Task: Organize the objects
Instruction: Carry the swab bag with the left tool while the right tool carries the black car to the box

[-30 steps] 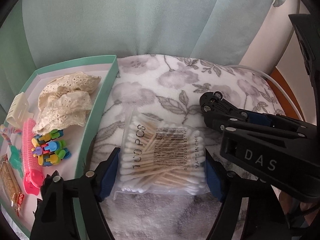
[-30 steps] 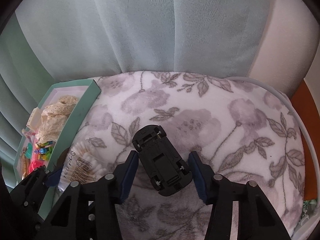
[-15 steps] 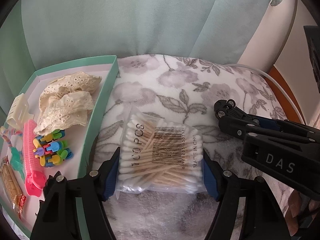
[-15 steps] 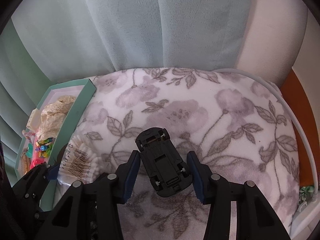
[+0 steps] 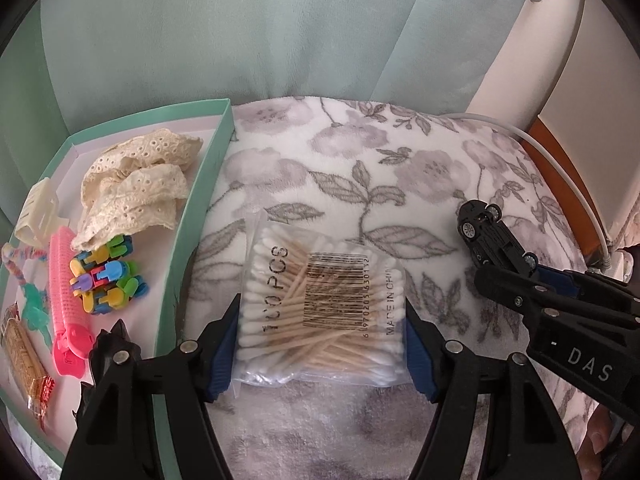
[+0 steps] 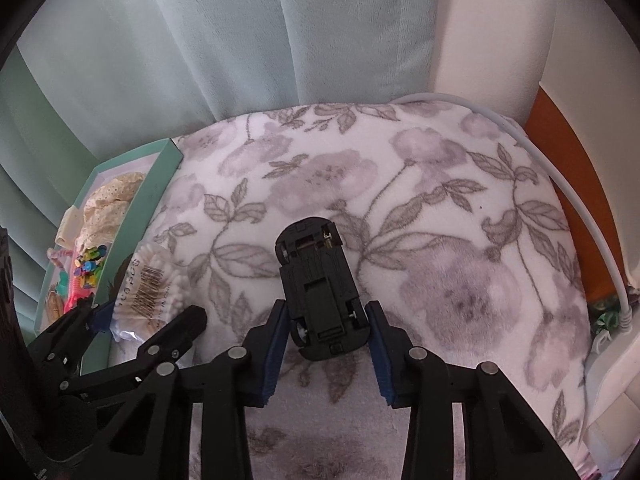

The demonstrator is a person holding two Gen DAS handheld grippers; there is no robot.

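Note:
A clear bag of cotton swabs [image 5: 320,300] lies on the flowered blanket [image 5: 360,152] with my left gripper [image 5: 322,344] shut on it, blue pads pressed to both sides. The bag [image 6: 148,280] and left gripper [image 6: 146,316] also show at the lower left of the right wrist view. A black toy car [image 6: 318,284] sits upside down between the pads of my right gripper [image 6: 326,332], which is shut on its rear half. In the left wrist view the car [image 5: 488,232] points up and left from the right gripper [image 5: 516,268], clear of the blanket.
A teal tray [image 5: 200,200] stands left of the bag, holding cream lace [image 5: 136,184], a pink hair clip [image 5: 66,296], coloured blocks [image 5: 108,276] and other small items. A pale green curtain [image 5: 280,40] hangs behind. A white cable [image 6: 576,208] runs along the blanket's right edge.
The left fingers have closed in onto the bag's sides. The right gripper has carried the car to the right, farther from the bag.

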